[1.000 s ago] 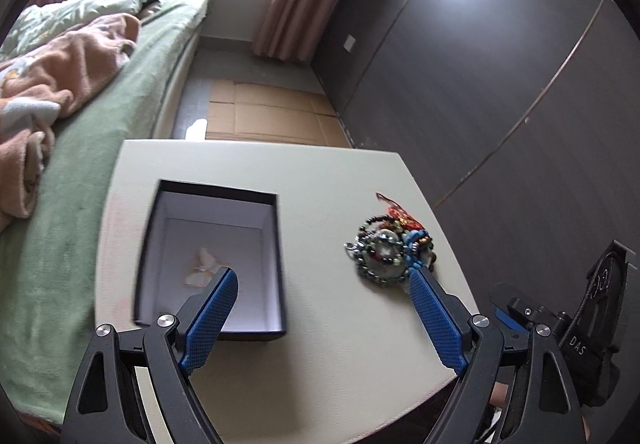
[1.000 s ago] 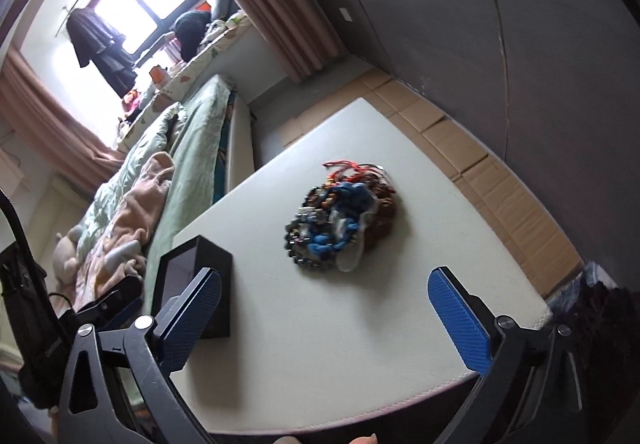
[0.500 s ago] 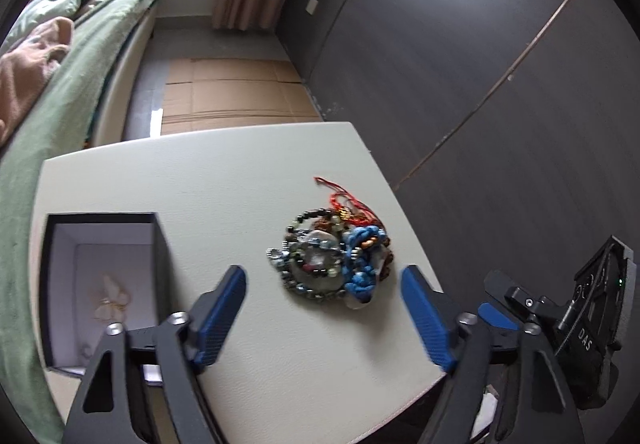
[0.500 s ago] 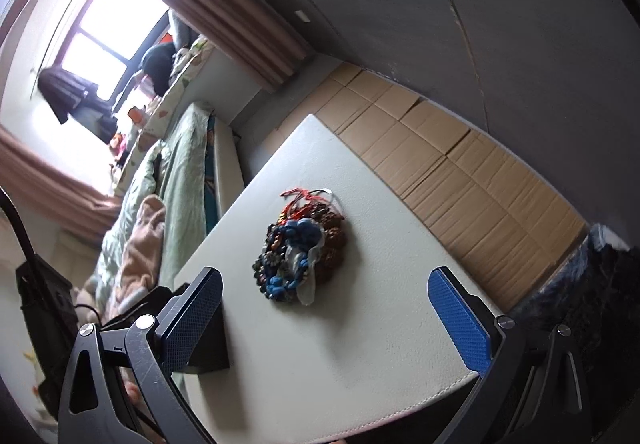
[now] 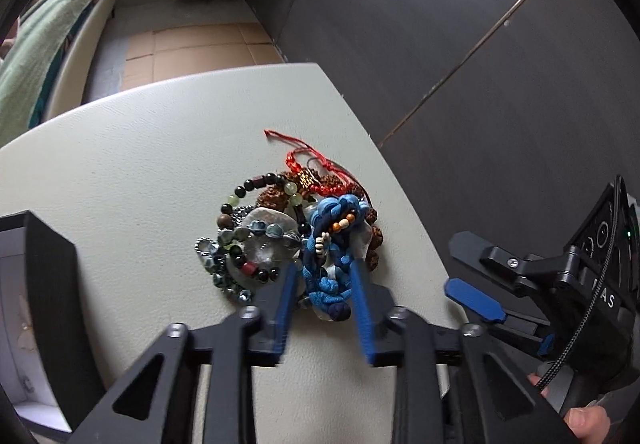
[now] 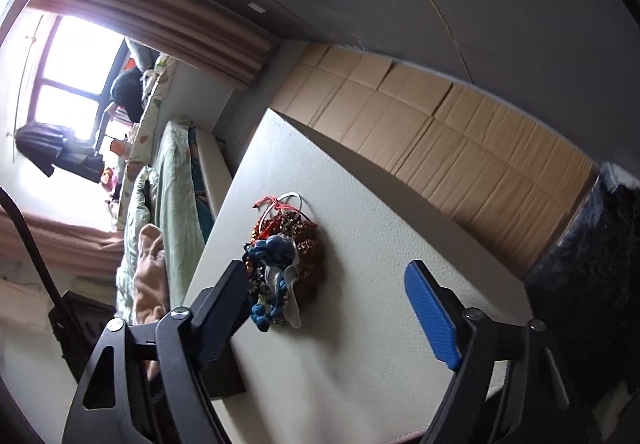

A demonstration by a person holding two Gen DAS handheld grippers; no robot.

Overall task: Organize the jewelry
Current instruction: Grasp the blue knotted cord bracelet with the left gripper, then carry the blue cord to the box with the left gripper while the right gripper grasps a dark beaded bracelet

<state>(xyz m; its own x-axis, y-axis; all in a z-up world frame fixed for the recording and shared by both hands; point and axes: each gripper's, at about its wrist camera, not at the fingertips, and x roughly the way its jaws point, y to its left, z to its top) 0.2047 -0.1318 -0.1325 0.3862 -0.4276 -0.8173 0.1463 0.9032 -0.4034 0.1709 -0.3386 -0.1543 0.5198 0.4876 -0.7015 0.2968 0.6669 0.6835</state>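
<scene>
A pile of jewelry [image 5: 292, 228] lies on the white table [image 5: 140, 148]: bead bracelets, a red cord, brown beads and a blue braided bracelet [image 5: 332, 248]. My left gripper [image 5: 324, 276] has its jaws narrowed around the near end of the blue braided bracelet, touching it. The pile also shows in the right wrist view [image 6: 284, 268]. My right gripper [image 6: 328, 292] is open and empty, tilted, close to the pile. It also appears at the right of the left wrist view [image 5: 476, 284].
A black jewelry box [image 5: 44, 284] with a white inside stands at the table's left, a butterfly piece in it. A bed [image 5: 48, 28] lies to the left, a dark wardrobe wall [image 5: 440, 24] to the right. Cardboard [image 6: 440, 132] covers the floor beyond the table.
My left gripper swung right from the box to the jewelry pile, came down and closed its jaws around the blue braided bracelet. My right gripper tilted and stayed open.
</scene>
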